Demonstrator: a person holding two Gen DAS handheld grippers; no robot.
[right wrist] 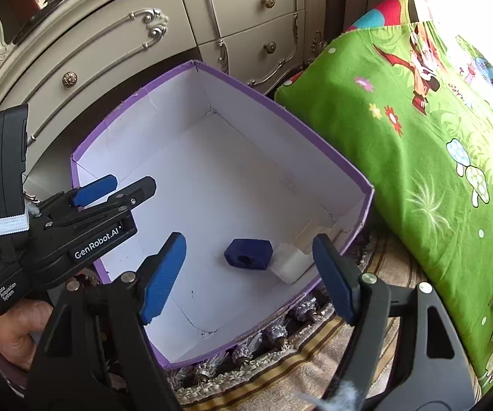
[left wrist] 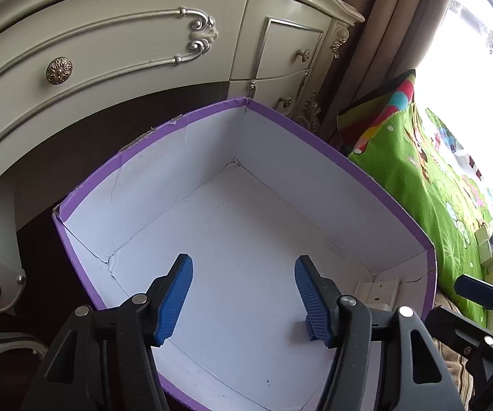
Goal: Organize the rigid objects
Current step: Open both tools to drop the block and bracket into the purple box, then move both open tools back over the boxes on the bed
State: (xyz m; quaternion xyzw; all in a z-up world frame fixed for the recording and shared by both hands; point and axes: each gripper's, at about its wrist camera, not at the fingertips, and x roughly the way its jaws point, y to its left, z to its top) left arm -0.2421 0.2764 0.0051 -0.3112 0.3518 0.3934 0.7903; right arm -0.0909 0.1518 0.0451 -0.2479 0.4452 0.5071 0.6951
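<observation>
Right claw (right wrist: 249,274) gapes empty above blue block (right wrist: 248,254) in box (right wrist: 335,157).

- We read "GenRobot.AI" in white letters on the black body of the left gripper (right wrist: 123,188), seen from the right wrist camera.
- Lower on the same gripper, near the hand (right wrist: 13,328), we read a small white label: "Data Acquisition System".
- We find no other readable text in either view.
</observation>
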